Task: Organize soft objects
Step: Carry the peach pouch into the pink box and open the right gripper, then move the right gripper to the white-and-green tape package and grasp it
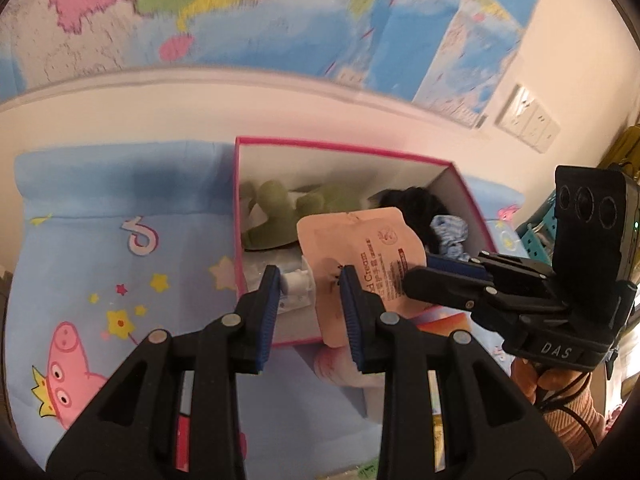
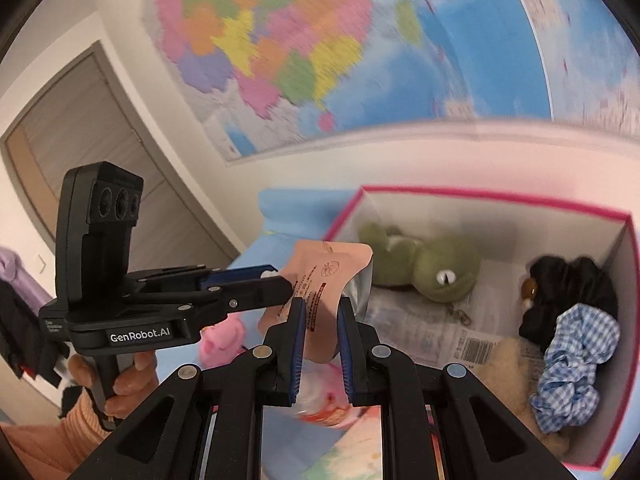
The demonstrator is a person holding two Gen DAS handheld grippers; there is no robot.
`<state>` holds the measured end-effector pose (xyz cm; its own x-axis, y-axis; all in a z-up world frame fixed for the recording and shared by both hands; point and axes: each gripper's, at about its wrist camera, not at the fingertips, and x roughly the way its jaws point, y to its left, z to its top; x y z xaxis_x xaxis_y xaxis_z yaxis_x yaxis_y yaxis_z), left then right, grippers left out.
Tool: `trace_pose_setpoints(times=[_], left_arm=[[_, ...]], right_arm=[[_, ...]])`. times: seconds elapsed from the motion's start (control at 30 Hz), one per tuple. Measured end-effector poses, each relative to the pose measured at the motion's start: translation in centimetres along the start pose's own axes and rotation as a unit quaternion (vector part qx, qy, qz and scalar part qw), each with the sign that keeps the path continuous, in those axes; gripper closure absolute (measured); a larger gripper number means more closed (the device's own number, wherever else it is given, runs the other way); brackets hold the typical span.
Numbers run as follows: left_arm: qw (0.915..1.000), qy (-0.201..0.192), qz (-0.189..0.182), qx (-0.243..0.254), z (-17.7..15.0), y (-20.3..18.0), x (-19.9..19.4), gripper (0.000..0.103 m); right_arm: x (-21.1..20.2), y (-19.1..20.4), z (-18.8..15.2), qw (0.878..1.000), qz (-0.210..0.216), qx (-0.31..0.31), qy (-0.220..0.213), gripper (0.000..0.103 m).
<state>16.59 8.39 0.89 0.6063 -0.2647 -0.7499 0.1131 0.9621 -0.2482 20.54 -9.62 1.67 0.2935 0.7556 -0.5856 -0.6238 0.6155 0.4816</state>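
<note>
A peach hand-cream pouch [image 1: 360,256] with a white cap [image 1: 296,286] hangs over the near edge of a pink-rimmed white box [image 1: 340,146]. My left gripper [image 1: 309,276] is shut on its capped end. My right gripper [image 1: 420,276] comes in from the right, shut on the pouch's other edge. In the right wrist view the pouch [image 2: 320,276] sits between the pads of my right gripper [image 2: 322,304], and my left gripper [image 2: 280,278] pinches its left side. The box [image 2: 480,196] holds a green frog plush [image 2: 436,268], a black fluffy item [image 2: 572,284] and a blue gingham scrunchie [image 2: 572,364].
The box rests on a blue cartoon-pig bedsheet [image 1: 100,248] against a white wall with a large map [image 2: 320,40]. Wall sockets [image 1: 528,120] are at the right, a door [image 2: 80,120] at the left. A hand [image 2: 128,380] holds each gripper handle.
</note>
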Motion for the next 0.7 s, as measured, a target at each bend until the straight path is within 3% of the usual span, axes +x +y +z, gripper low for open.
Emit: trace_pose_setpoints(times=[0.37, 0.5, 0.7], left_arm=[[0.9993, 0.022, 0.031, -0.001, 0.3, 0.4, 2.6, 0.071], [0.9993, 0.013, 0.033, -0.007, 0.2, 0.7, 1.8, 0.071], [0.9991, -0.027, 0.032, 0.002, -2.0, 0.3, -1.7, 0.071]], right_arm=[[4.0, -2.9, -0.7, 0.998, -0.010, 0.041, 0.054, 0.082], [3.5, -3.2, -0.7, 0.997, -0.021, 0.047, 0.053, 0.073], [-0.2, -2.5, -1.3, 0.999, -0.028, 0.037, 0.017, 0.073]])
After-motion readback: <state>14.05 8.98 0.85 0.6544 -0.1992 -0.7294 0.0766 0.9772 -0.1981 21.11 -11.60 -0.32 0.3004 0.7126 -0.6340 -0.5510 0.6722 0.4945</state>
